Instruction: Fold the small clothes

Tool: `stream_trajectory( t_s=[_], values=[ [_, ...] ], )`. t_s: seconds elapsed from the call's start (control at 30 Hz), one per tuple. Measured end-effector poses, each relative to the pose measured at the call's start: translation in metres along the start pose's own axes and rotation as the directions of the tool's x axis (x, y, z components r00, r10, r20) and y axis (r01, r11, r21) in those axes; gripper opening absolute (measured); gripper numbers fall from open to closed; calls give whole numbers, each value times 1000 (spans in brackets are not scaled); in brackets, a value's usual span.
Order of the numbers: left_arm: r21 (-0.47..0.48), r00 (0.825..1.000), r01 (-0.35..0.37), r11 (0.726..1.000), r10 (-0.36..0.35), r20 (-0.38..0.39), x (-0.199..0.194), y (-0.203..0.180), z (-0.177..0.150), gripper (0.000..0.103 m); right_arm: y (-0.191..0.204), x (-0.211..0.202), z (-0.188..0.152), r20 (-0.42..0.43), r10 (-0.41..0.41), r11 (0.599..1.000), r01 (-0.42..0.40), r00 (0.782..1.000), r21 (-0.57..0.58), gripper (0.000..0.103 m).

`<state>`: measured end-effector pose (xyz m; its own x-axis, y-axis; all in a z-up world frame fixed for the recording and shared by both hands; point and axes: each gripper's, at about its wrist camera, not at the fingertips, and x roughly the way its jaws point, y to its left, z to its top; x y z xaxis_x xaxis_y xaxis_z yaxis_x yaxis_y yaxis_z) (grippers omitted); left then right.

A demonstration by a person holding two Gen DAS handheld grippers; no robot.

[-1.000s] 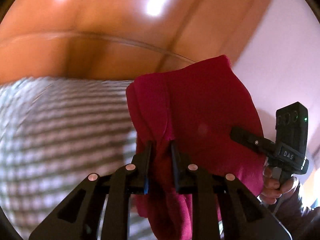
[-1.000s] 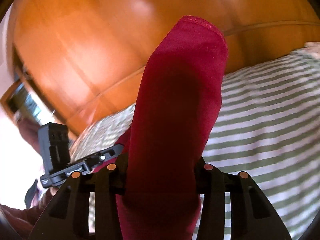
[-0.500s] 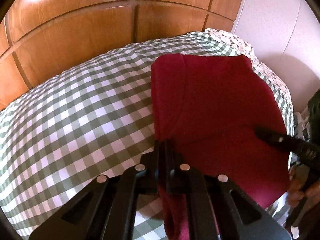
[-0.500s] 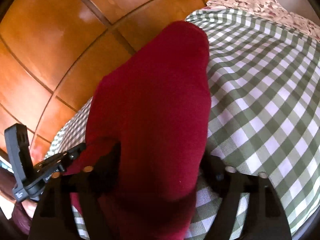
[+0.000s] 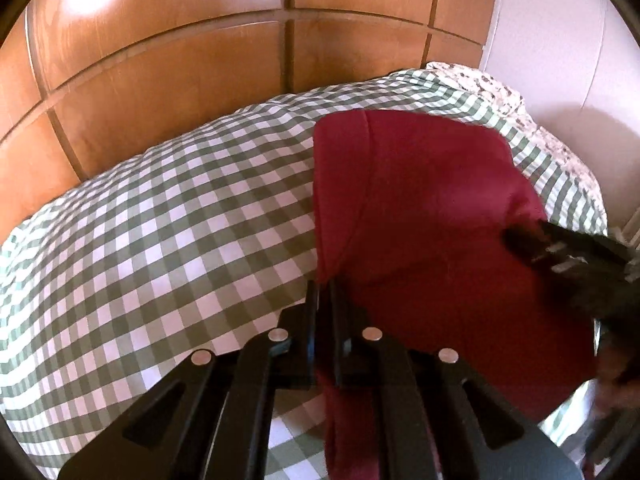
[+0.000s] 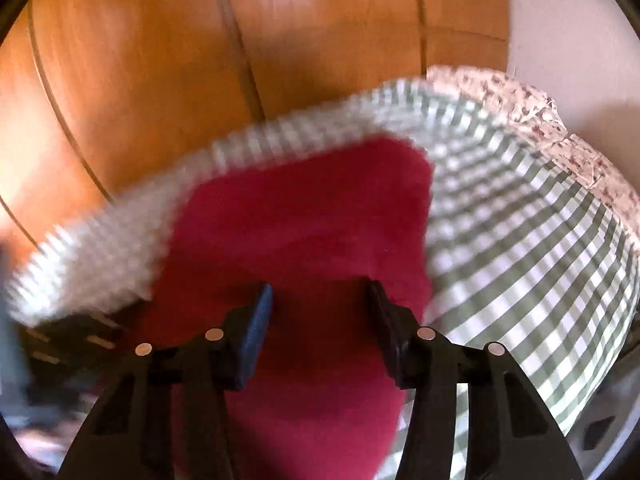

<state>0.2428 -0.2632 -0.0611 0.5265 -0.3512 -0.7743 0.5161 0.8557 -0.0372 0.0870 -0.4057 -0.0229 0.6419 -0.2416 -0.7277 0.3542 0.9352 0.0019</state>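
on the left, a wide stretch of the green checked bedcover (image 5: 168,216) is left bare below the wooden panelling (image 5: 160,80). the red garment (image 5: 420,208) is laid on the cover toward the right, its near left corner pinched in the clenched left gripper (image 5: 323,300). if that corner is dragged, the flat layer could be rucked or the fold skewed. further right, the right gripper (image 6: 318,304) is seen with jaws apart above the cloth; they have just been closing, with cloth showing between them but not visibly pressed. a careless pinch there could gather two layers and bunch the garment.
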Motion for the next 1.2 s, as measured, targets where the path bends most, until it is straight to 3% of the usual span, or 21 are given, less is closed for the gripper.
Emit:
stream_trajectory(
  t_s=[0.07,0.2,0.27,0.5,0.63,0.7,0.77,1.0,1.07,1.2],
  values=[
    [-6,1000,-7,1000,7,3,-1,0,-1,6,7,2,-4,48,-37,999,38,998,-18,51],
    [-52,1000,10,999,-9,15,-10,4,1,7,6,-13,-4,57,-46,999,48,997,-19,52],
    [-53,999,-4,999,6,32,-18,3,-1,12,3,-26,-7,70,-35,999,35,997,-8,64],
    [-81,998,-13,997,18,58,-34,8,-10,21,10,-74,-32,128,-34,999,35,991,-4,64],
    [-83,999,-27,996,31,45,-32,10,-17,22,22,-72,-53,83,-23,998,27,996,-51,64],
    [-83,998,-32,996,36,43,-33,9,-18,22,32,-54,-66,39,-85,991,88,996,-100,65],
    [-80,998,-36,996,40,53,-40,8,-19,23,39,-53,-71,63,-118,985,125,991,-119,66],
    [-115,992,-30,993,44,121,-74,12,-27,36,33,-74,-67,71,-91,995,93,993,-30,68],
    [-118,989,-40,992,56,137,-82,13,-31,38,33,-81,-67,87,-101,995,102,991,-13,75],
    [-132,983,-56,990,77,167,-98,14,-38,47,36,-92,-68,107,-120,993,119,987,22,76]
  ],
)
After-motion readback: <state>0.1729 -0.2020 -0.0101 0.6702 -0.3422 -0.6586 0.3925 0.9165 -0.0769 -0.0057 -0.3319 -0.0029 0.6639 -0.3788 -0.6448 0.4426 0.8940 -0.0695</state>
